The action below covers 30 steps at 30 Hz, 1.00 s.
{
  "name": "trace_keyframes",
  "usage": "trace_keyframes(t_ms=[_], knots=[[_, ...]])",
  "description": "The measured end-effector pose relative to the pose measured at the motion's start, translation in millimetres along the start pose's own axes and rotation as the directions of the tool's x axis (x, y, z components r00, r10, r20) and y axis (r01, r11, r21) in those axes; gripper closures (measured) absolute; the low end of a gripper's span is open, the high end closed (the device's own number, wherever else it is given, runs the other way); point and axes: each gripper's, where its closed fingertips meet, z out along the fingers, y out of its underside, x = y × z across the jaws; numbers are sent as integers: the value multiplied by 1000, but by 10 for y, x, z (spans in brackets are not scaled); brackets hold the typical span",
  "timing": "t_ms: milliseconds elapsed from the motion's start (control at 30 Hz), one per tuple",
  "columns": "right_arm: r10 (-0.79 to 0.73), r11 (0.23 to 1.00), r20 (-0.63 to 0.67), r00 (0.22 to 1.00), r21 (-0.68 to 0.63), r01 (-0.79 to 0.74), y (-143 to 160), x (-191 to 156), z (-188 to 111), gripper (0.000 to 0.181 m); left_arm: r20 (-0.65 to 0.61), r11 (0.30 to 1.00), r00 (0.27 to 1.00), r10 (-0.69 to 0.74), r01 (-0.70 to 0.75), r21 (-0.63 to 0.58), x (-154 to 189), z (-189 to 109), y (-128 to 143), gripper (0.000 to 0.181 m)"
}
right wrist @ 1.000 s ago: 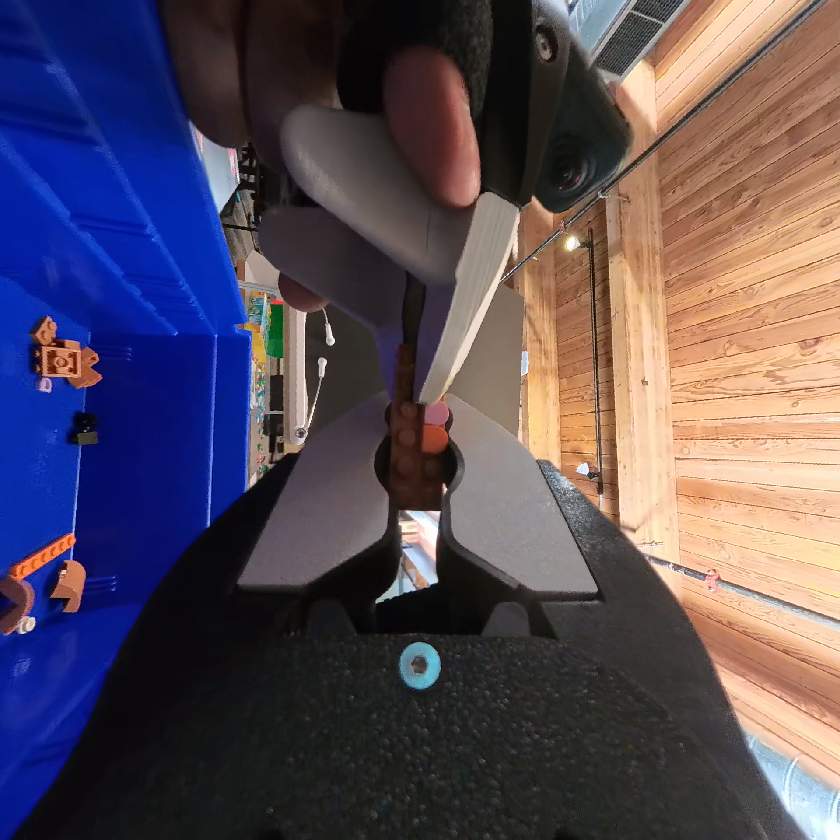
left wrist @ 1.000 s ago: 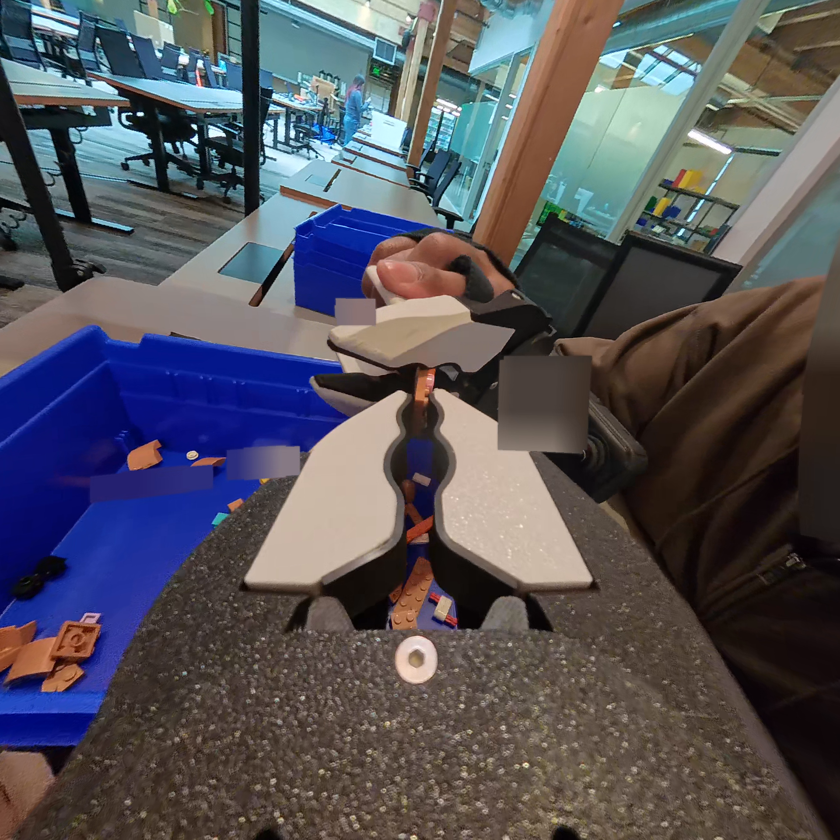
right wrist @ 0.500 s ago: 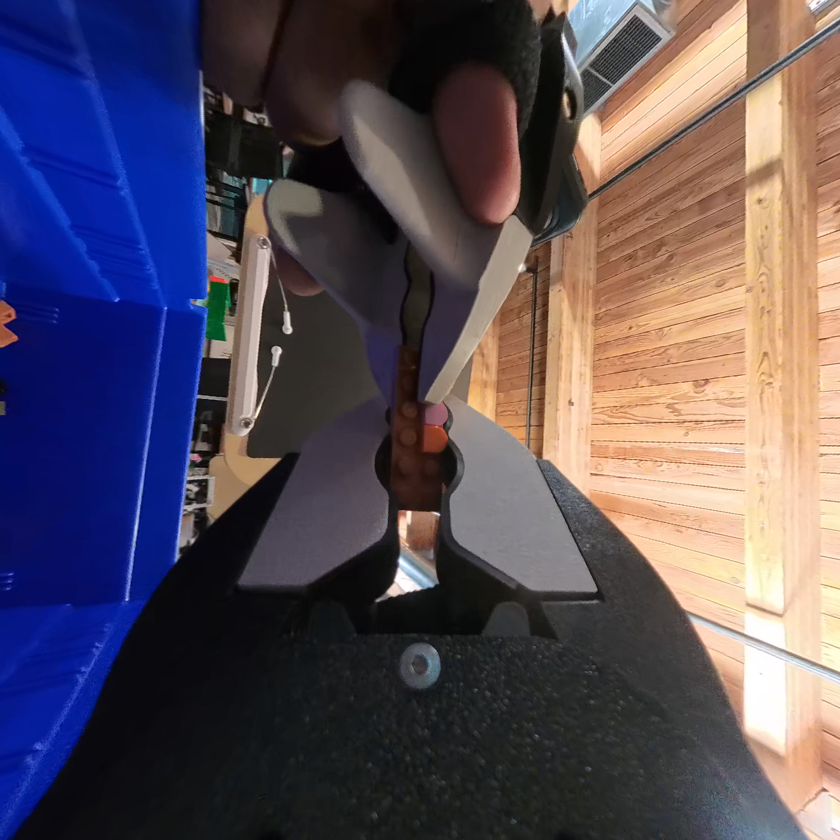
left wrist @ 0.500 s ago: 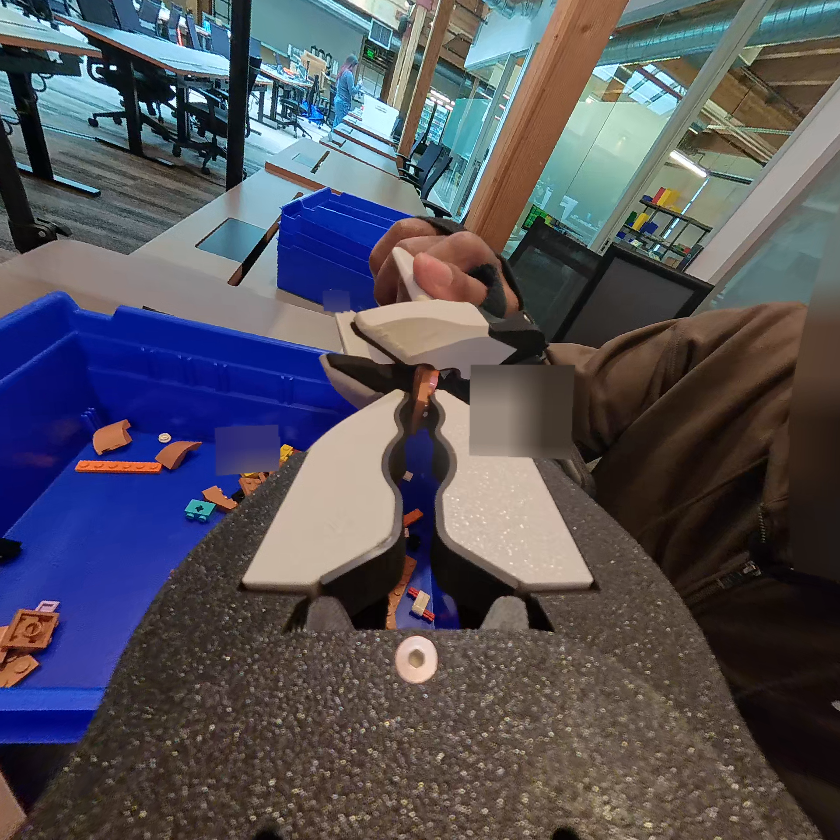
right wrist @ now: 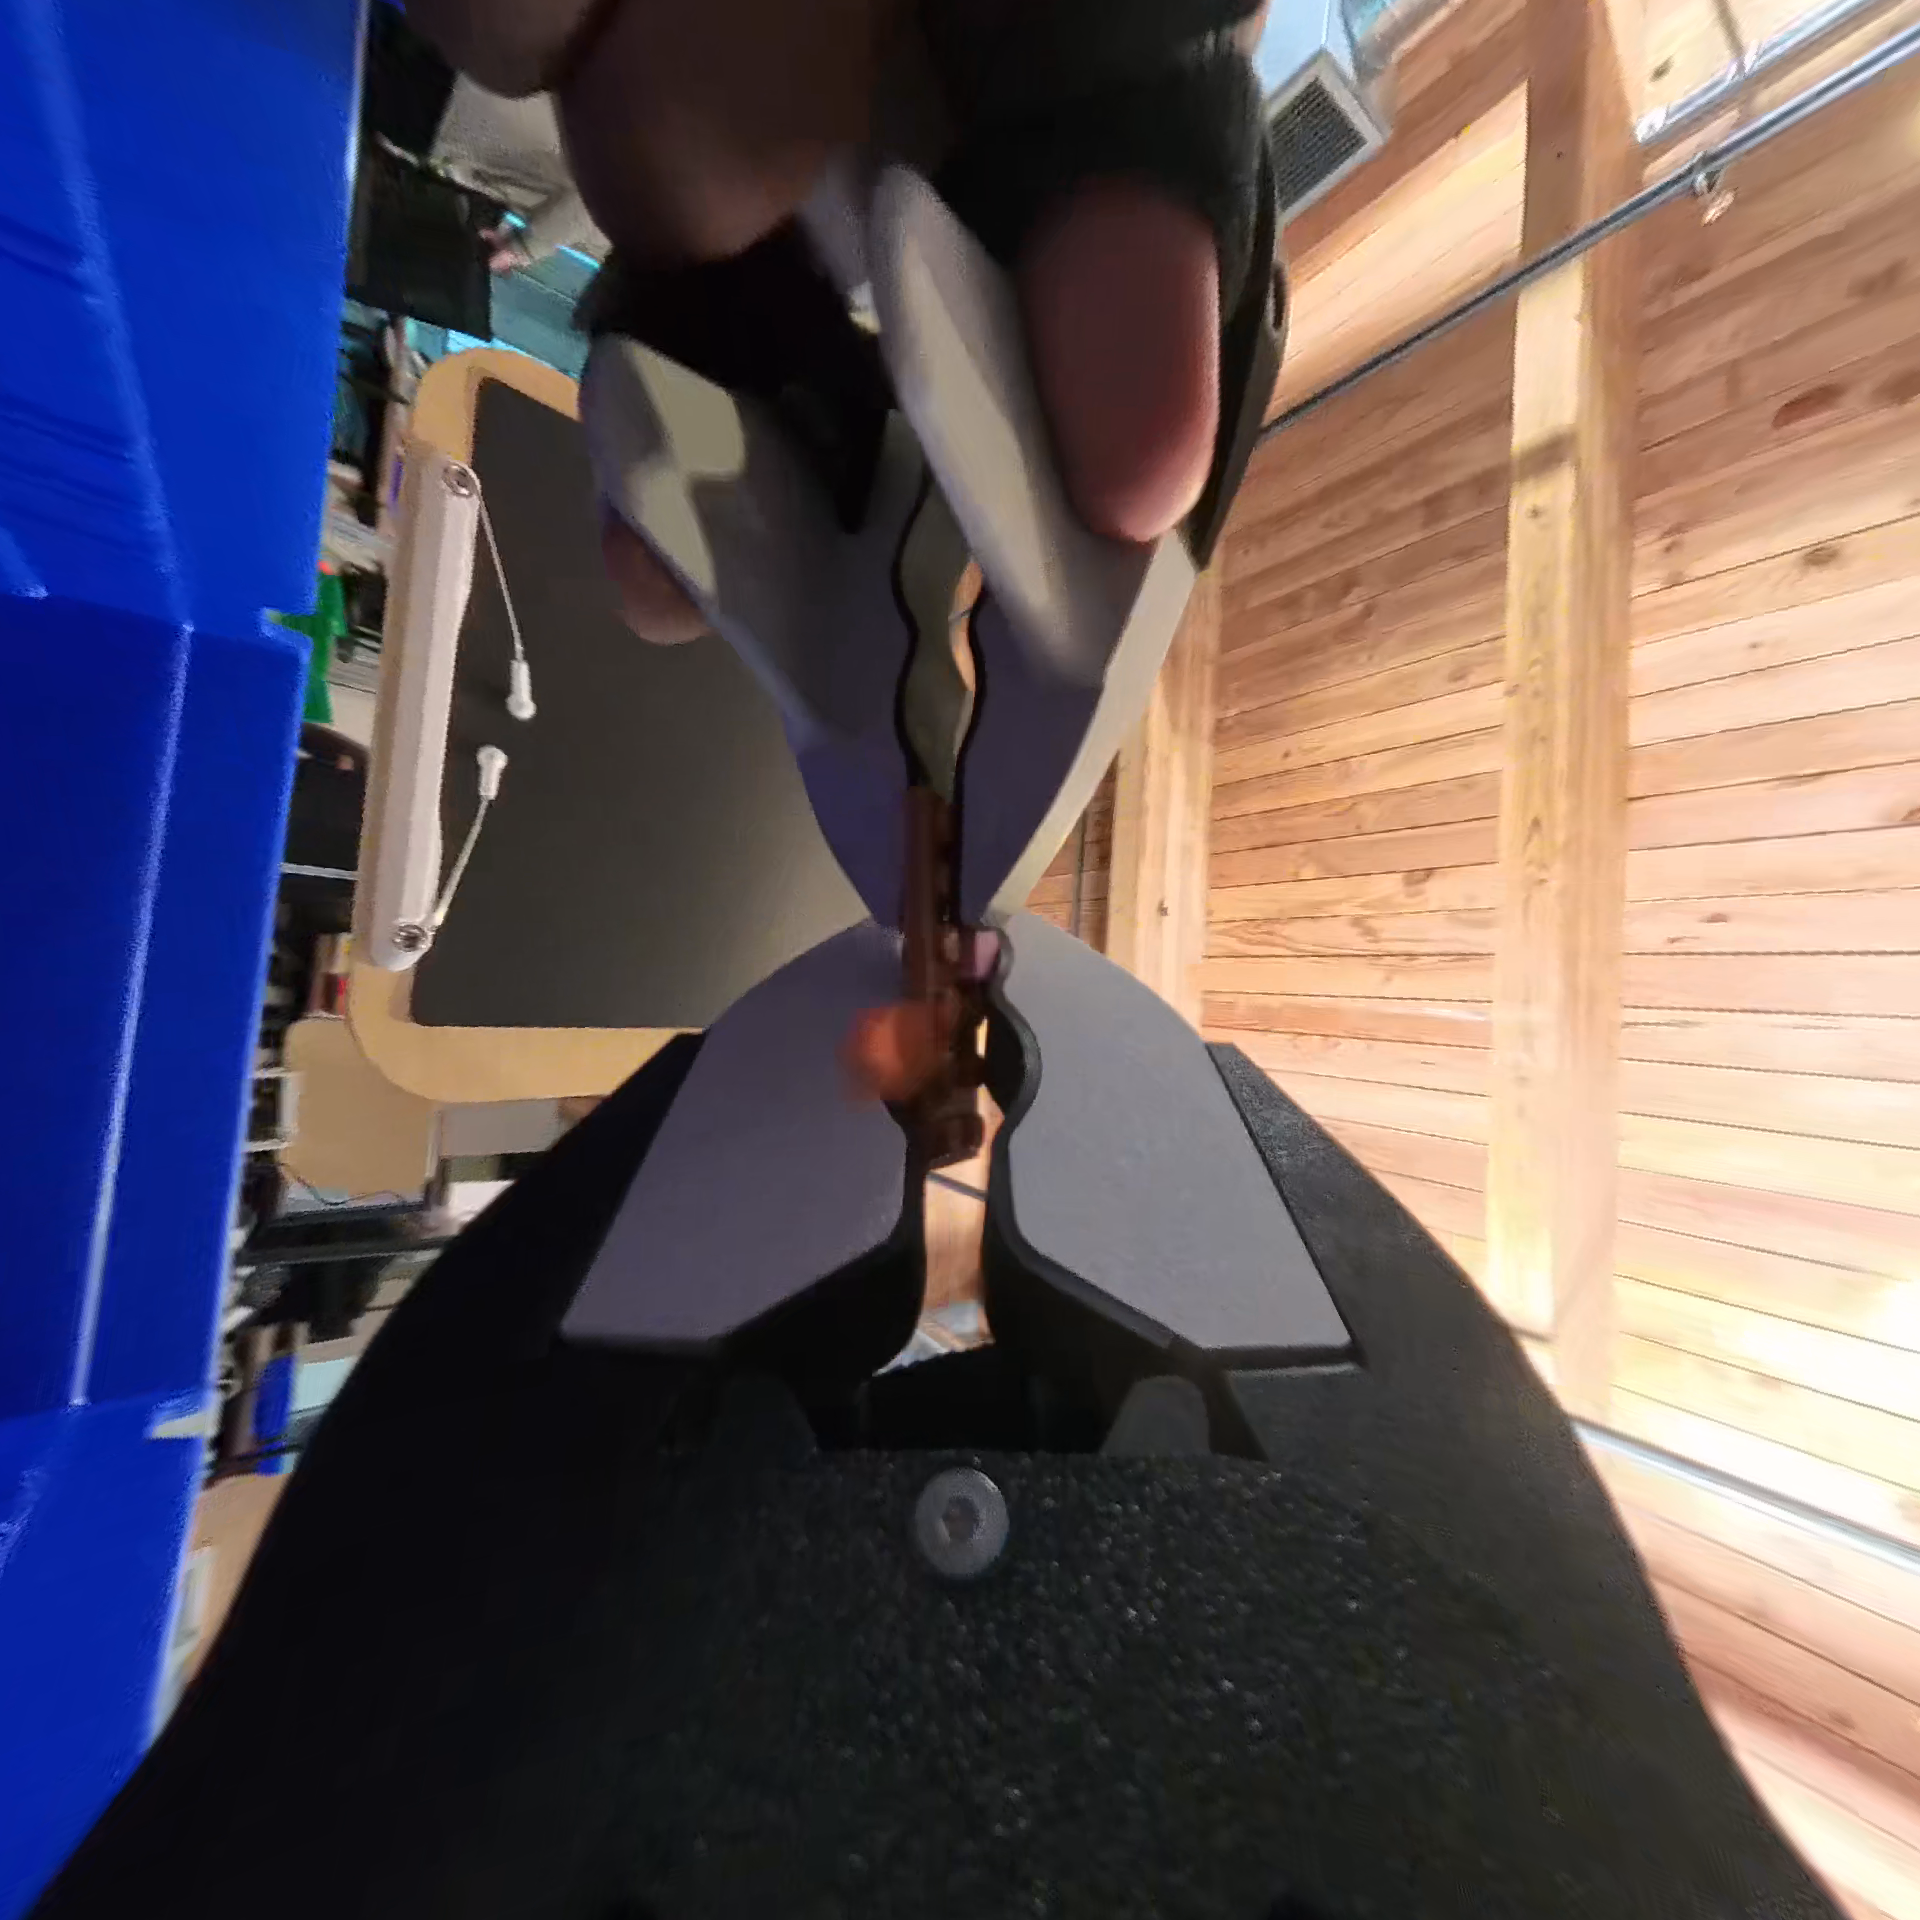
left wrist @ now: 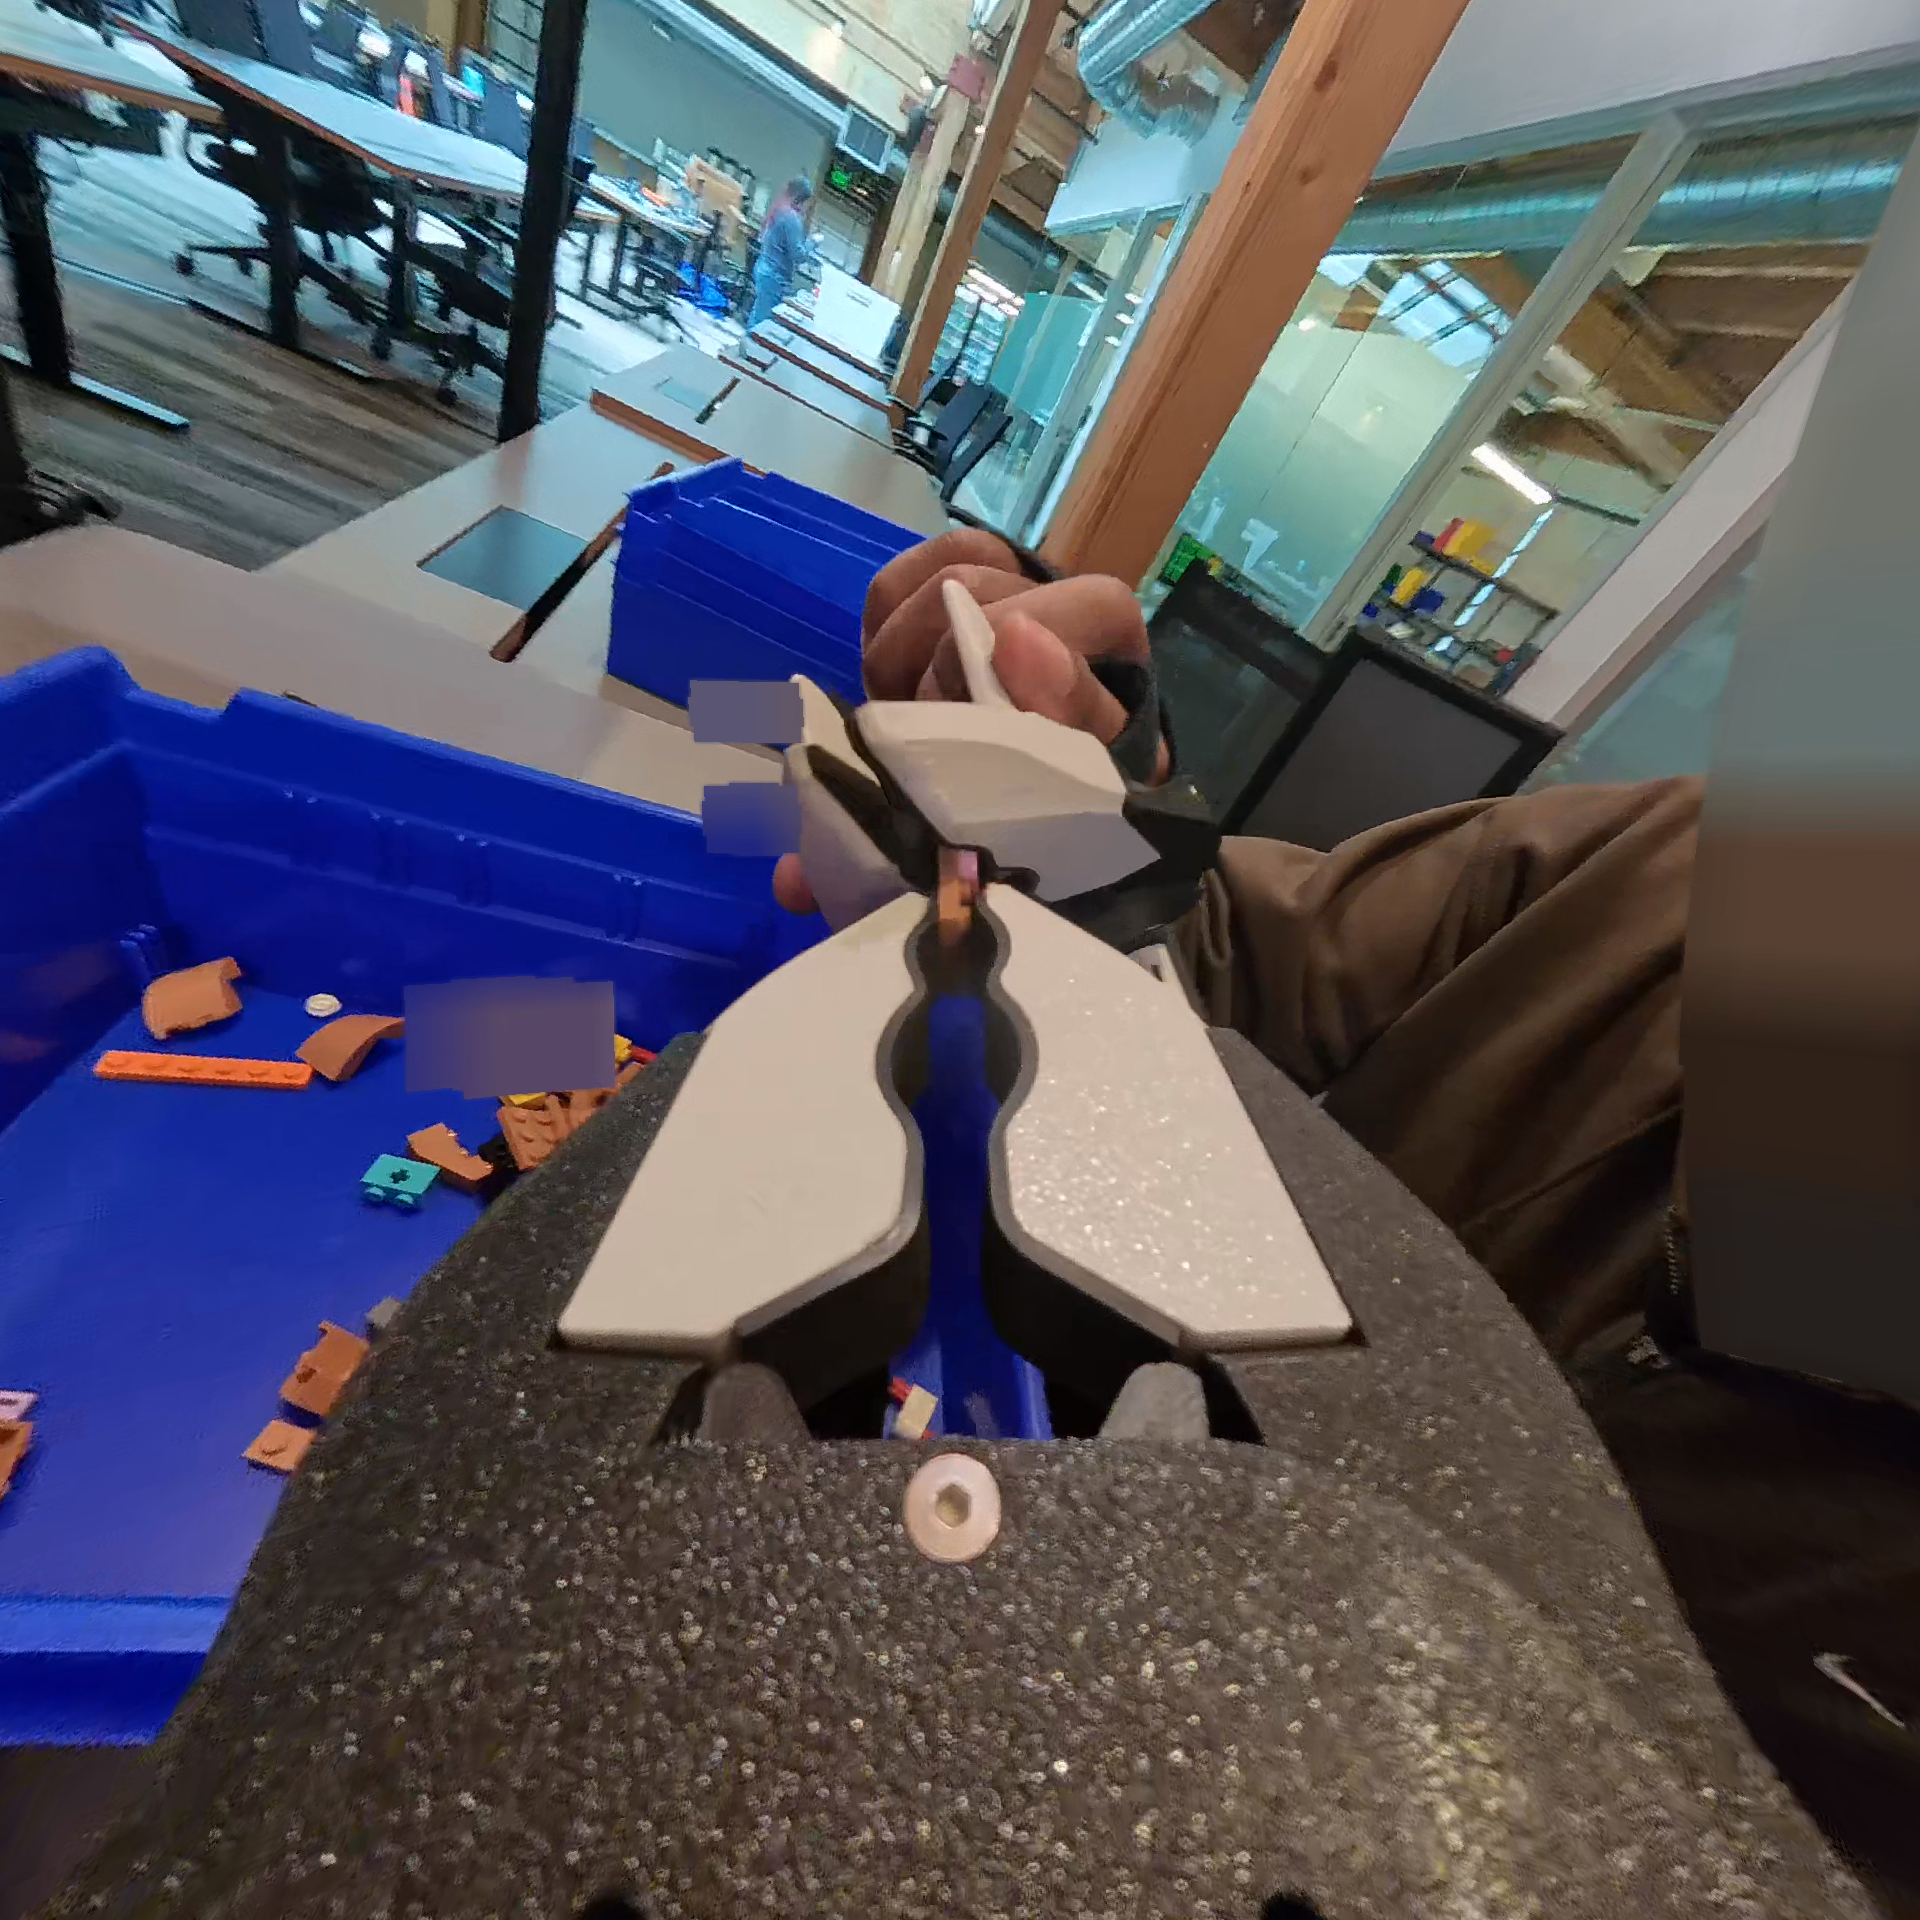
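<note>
At frame centre, above the blue bin (left wrist: pixel 312 831) on the desk (left wrist: pixel 343 644), the left tool (left wrist: pixel 954 914) and the right tool (right wrist: pixel 951 997) meet tip to tip, each clenched on the brown brick strip (right wrist: pixel 935 1039), which keeps the strip braced at both ends.

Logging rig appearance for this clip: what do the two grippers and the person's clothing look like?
Both the left gripper and the right gripper have flat pale grey fingers with wavy black-edged inner faces, set in a speckled black foam-textured body with one central screw. The person wears a brown jacket sleeve and black fingerless gloves.
</note>
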Motion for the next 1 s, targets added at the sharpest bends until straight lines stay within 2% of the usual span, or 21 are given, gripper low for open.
trace_keyframes(t_ms=[333,533,667,767,1000], knots=[[193,981,128,973,-39,-190,73,-155,46,168,165,972,959,231,-221,-78,-77,7,1,176],[314,949,225,922,-57,-309,59,-257,48,163,279,905,866,415,-364,-218,-119,27,30,176],[319,947,259,912,-49,-317,7,-289,38,162,344,863,797,497,-410,-296,-155,48,37,176],[337,941,264,904,-53,-335,8,-291,40,162,354,847,776,522,-425,-319,-151,50,35,176],[348,937,250,903,-70,-342,44,-282,51,164,335,885,825,455,-379,-269,-117,60,26,176]])
